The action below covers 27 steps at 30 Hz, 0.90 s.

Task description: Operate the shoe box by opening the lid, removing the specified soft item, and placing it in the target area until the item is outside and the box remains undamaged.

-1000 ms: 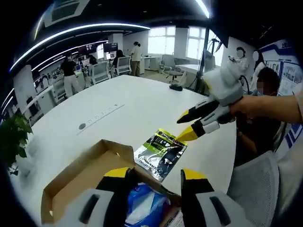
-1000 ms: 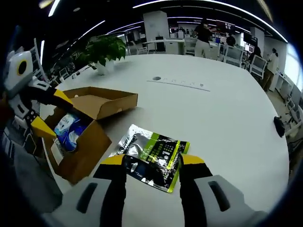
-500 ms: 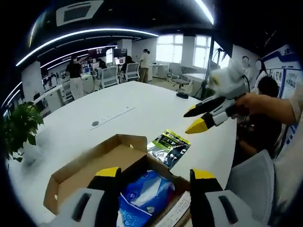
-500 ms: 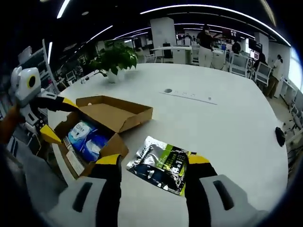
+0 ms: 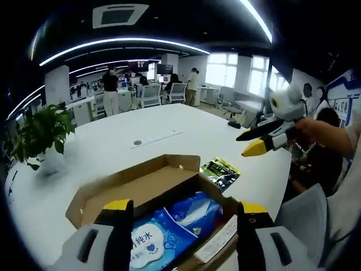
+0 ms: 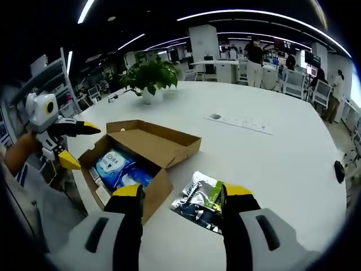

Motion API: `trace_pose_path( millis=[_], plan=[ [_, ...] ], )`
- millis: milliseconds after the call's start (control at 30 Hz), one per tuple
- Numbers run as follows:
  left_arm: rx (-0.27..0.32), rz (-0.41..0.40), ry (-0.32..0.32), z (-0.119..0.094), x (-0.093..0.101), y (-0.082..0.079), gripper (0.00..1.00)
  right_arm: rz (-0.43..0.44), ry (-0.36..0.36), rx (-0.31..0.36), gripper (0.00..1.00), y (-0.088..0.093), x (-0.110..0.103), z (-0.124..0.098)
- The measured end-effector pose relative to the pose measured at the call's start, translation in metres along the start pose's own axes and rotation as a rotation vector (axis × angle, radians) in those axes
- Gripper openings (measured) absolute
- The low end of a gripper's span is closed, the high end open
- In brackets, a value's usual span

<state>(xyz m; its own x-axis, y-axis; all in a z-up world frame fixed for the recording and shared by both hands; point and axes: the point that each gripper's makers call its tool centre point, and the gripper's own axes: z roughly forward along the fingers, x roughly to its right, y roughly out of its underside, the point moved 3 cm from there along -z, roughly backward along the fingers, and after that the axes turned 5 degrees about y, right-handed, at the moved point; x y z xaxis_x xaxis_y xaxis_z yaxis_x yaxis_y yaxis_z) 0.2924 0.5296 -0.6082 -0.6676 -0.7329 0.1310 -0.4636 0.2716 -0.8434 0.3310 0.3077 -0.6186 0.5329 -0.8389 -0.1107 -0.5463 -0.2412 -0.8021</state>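
An open cardboard shoe box (image 6: 148,155), with a blue soft pack (image 6: 115,165) inside, is seen on a white counter (image 6: 271,152). A green-and-silver pouch (image 6: 202,195) lies just right of the box. Both the left gripper (image 5: 181,210) and right gripper (image 6: 181,195) are held wide open, empty, above the counter.

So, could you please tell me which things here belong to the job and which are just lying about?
Job:
- shoe box, lid open
- blue soft pack inside it
- silver-green pouch beside the box, possibly

Lying about:
- potted plant
- dark object near the table edge
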Motion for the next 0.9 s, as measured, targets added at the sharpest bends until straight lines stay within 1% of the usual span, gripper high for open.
trace_pose_path(
  millis=[67,200,333,367,467,600,733,900],
  plan=[
    [0.003,0.004,-0.005,-0.004,-0.003,0.003,0.79,-0.003,-0.012,0.002,0.53,0.000,-0.004,0.003],
    [0.004,0.008,-0.015,-0.014,-0.012,0.010,0.86,-0.006,-0.027,0.001,0.53,0.001,-0.010,0.007],
    [-0.003,0.011,-0.042,-0.024,-0.021,0.018,0.88,-0.009,-0.047,0.005,0.53,-0.001,-0.019,0.011],
    [-0.001,0.025,-0.057,-0.027,-0.024,0.019,0.90,-0.010,-0.053,0.006,0.53,-0.001,-0.022,0.012],
    [-0.014,0.048,-0.075,-0.032,-0.029,0.025,0.92,-0.013,-0.065,0.010,0.53,-0.003,-0.028,0.014],
    [-0.015,0.024,-0.082,-0.037,-0.034,0.030,0.93,-0.013,-0.083,0.016,0.53,-0.005,-0.036,0.017],
    [-0.019,0.021,-0.097,-0.040,-0.039,0.035,0.94,-0.014,-0.100,0.018,0.53,-0.006,-0.044,0.021],
    [-0.008,0.013,-0.105,-0.046,-0.041,0.037,0.98,-0.012,-0.118,0.015,0.53,-0.006,-0.052,0.028]
  ],
)
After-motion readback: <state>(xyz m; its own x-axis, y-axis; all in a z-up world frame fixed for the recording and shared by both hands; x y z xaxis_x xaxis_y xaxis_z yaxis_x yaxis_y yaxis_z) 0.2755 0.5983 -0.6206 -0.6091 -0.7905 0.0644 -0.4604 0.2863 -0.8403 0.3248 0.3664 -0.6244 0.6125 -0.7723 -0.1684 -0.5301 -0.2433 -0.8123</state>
